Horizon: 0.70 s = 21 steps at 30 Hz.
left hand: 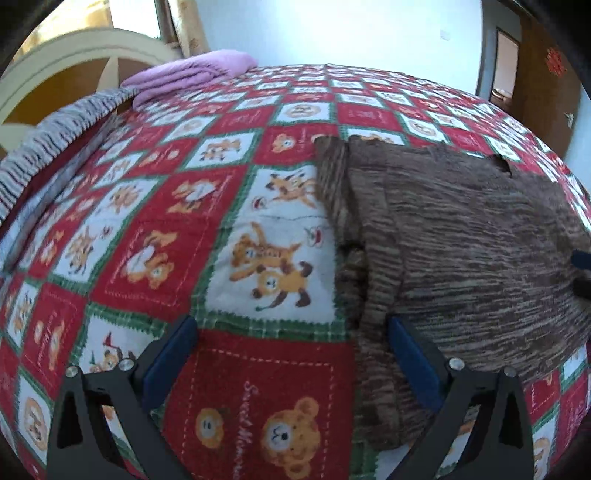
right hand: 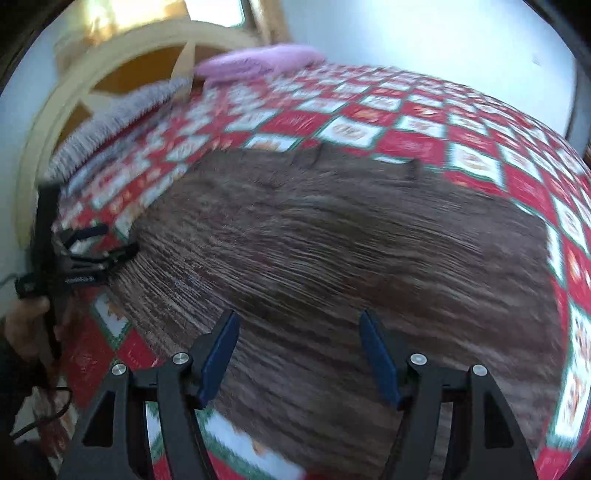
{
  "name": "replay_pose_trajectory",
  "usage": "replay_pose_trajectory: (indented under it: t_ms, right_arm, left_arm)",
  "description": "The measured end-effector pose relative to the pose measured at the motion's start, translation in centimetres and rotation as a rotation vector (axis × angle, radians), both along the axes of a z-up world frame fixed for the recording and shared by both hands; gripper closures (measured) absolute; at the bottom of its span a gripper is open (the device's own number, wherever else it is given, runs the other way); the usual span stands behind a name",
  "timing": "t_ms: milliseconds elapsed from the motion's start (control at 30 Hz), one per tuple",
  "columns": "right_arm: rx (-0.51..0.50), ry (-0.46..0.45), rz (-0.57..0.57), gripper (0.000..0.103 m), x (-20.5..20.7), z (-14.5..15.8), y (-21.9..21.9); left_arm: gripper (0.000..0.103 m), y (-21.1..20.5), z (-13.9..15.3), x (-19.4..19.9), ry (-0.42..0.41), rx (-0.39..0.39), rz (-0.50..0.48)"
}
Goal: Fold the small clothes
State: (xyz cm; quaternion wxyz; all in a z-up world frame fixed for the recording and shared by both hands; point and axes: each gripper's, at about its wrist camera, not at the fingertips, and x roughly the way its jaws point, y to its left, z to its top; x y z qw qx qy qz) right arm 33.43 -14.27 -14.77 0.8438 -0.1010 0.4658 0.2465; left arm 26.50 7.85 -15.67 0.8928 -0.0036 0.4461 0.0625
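Both wide open, left gripper [left hand: 291, 347] beside brown garment [left hand: 461, 251], right gripper [right hand: 299, 350] over it

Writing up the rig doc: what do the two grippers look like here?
Both match: left gripper and right gripper have black angular linkage frames with silver round bolt heads and flat blue finger pads. The right wrist view also shows the left unit's black body trailing a dark cable.

A home bedroom is shown. A bed is covered by a red, white and green patchwork bedspread [left hand: 155, 236] printed with teddy bears and deer. A cream curved wooden headboard [left hand: 74, 44] is seen at its far end, with a folded lilac blanket [left hand: 192, 72] laid beside it. White walls, a curtained window [left hand: 184, 26] and a brown wooden door [left hand: 543, 85] are seen behind.
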Motion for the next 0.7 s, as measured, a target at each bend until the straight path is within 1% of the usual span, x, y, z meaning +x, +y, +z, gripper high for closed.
replay_pose_trajectory:
  t_ms: [67, 133, 200, 267, 333, 367, 433, 500, 567, 667, 700]
  right_arm:
    - [-0.054, 0.03, 0.001, 0.035, 1.5, -1.5, 1.9]
    - [-0.096, -0.007, -0.001, 0.034, 2.5, -1.7, 3.4]
    - [-0.089, -0.001, -0.015, 0.033, 4.0, -1.7, 4.3]
    - [-0.075, 0.01, -0.035, 0.029, 5.7, -1.9, 5.0]
    - [-0.064, 0.018, -0.055, 0.028, 6.8, -1.9, 5.3]
    - [-0.063, 0.037, -0.075, 0.028, 6.8, -1.5, 5.1]
    - [-0.035, 0.022, -0.086, 0.028, 6.0, -0.3, 5.2]
    - [0.0, -0.02, -0.073, 0.028, 4.9, 1.0, 5.8]
    - [0.02, -0.038, -0.041, 0.028, 4.6, 1.6, 7.0]
    - [0.019, 0.011, 0.044, 0.03, 5.9, 0.4, 10.3]
    - [0.033, 0.049, 0.063, 0.03, 6.6, -0.5, 11.3]
  left_arm:
    - [0.0, -0.1, 0.0, -0.1, -0.004, 0.005, 0.01]
    - [0.0, -0.1, 0.0, -0.3, -0.013, 0.015, 0.023]
    - [0.0, 0.1, 0.0, -0.5, -0.018, 0.016, 0.033]
    - [0.0, 0.1, 0.0, -0.7, -0.03, 0.023, 0.048]
    - [0.0, 0.3, 0.1, -0.9, -0.039, 0.025, 0.055]
    - [0.0, 0.5, 0.2, -1.0, -0.044, 0.018, 0.062]
    - [0.0, 1.1, 0.3, -1.2, -0.054, 0.004, 0.093]
    - [0.0, 2.0, 0.3, -1.4, -0.058, -0.018, 0.139]
    - [0.0, 2.3, 0.1, -1.3, -0.047, -0.004, 0.181]
    - [0.0, 2.3, 0.0, -1.3, -0.041, -0.003, 0.195]
    - [0.0, 2.3, 0.0, -1.3, -0.041, -0.001, 0.195]
